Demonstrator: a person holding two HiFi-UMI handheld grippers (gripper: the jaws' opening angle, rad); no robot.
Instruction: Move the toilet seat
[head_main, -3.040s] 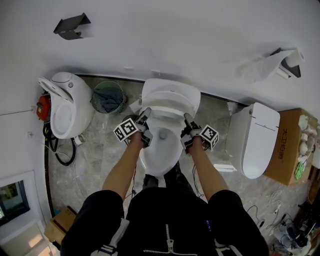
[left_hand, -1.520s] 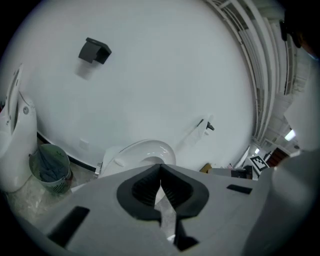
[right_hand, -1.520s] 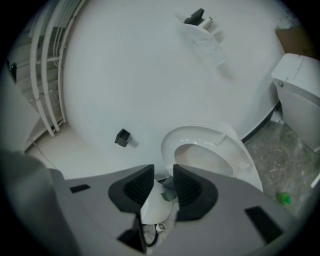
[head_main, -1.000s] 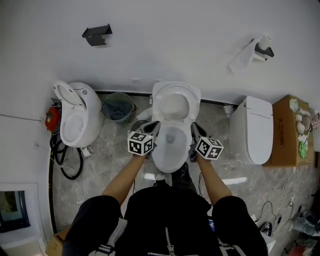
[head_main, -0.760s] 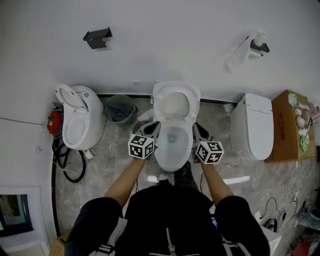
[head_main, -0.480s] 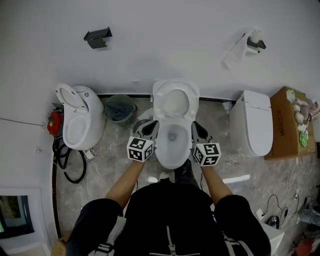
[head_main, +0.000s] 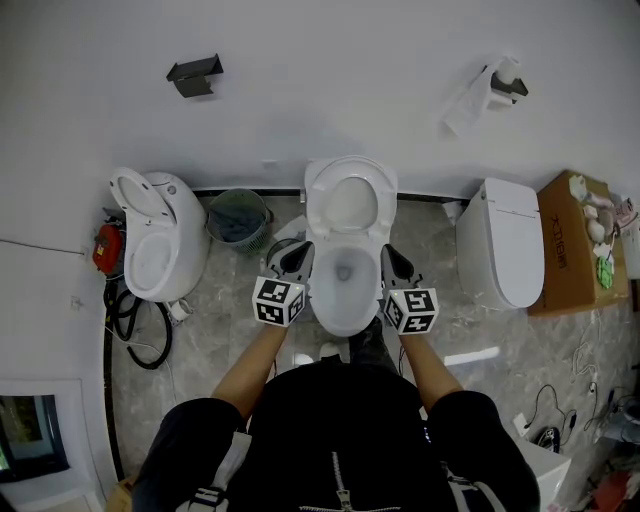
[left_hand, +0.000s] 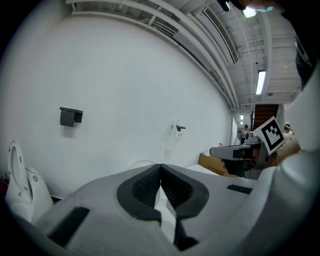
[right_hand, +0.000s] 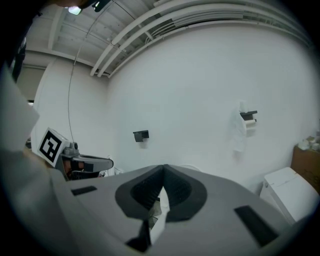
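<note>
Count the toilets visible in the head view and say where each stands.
3. The left toilet, lid up, stands beside the wastebasket; the centre toilet, lid up, is straight ahead; the right toilet, lid shut, stands beside the cardboard box. None appears hidden.

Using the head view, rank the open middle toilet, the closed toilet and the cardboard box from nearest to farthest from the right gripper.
1. Open middle toilet: right beside the right gripper, just to its left.
2. Closed toilet: further off to the right.
3. Cardboard box: far right, beyond the closed toilet.
</note>
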